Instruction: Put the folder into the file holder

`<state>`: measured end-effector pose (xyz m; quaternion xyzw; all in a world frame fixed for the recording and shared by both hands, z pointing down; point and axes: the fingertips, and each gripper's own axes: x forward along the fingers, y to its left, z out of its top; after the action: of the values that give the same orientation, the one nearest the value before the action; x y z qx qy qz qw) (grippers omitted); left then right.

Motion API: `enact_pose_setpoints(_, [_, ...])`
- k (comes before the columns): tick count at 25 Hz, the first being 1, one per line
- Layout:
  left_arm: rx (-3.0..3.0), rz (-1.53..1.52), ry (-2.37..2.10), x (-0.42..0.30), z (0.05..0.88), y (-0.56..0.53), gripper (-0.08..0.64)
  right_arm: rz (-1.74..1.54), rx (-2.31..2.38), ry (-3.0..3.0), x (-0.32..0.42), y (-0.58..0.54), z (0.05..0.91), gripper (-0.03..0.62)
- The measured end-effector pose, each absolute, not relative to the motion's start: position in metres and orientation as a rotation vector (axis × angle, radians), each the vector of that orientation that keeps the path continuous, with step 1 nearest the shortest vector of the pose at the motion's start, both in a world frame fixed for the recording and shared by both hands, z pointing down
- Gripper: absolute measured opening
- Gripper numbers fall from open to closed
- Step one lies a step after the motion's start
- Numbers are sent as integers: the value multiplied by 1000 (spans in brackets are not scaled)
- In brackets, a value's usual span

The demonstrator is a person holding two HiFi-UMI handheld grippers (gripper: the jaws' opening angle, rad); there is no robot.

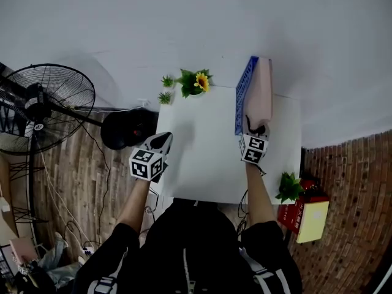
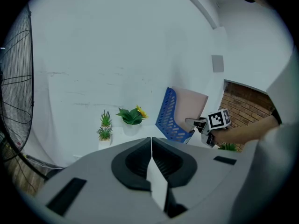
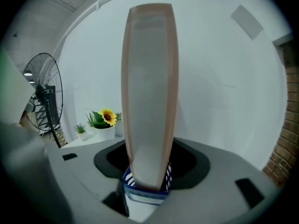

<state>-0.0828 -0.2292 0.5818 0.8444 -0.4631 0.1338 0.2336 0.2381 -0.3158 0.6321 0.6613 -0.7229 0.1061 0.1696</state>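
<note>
My right claw (image 1: 253, 126) stands with its jaws spread wide at the near end of the file holder (image 1: 243, 94), and the pink folder (image 1: 260, 90) rises between them. In the right gripper view I look straight at the folder's narrow edge. It runs up tall from the blue holder's low front lip, and a dark gap shows on each side of it, so my pads do not press on it. The folder stands on edge inside the file holder, its broad face beside the blue lattice wall and its top well above the holder's rim. The holder sits at the far right corner of the white table (image 1: 205, 164).

My left claw (image 1: 163, 142) hovers over the table's left edge, well apart from the holder. Its jaws are pressed together with nothing between them; in the left gripper view the two dark pads meet along one thin line. From there I see the holder side-on, with the folder in it and my right claw at its low end.

A potted sunflower (image 1: 197, 82) stands at the table's far edge, left of the holder, with two small green plants (image 1: 167, 81) just beside it. A floor fan (image 1: 46, 106) stands off to the left on the wooden floor, and another small plant (image 1: 288, 187) sits off the table's right side
</note>
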Motion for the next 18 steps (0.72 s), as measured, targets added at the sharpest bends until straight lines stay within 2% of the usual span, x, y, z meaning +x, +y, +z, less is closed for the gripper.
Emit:
enact_pose_setpoints(13, [2390,326,-1241,-64,564,-214,25,353,1921,-2073,240,-254,611,213])
enact_pose_setpoints(16, [2421,308,-1248,-59,553,-218,25,422,1929,-2108,236,-238,606,185])
enact_pose_setpoints(18, [2443,288,-1253,-55,544,-220,25,447,1900,-2146,229,-229,601,130])
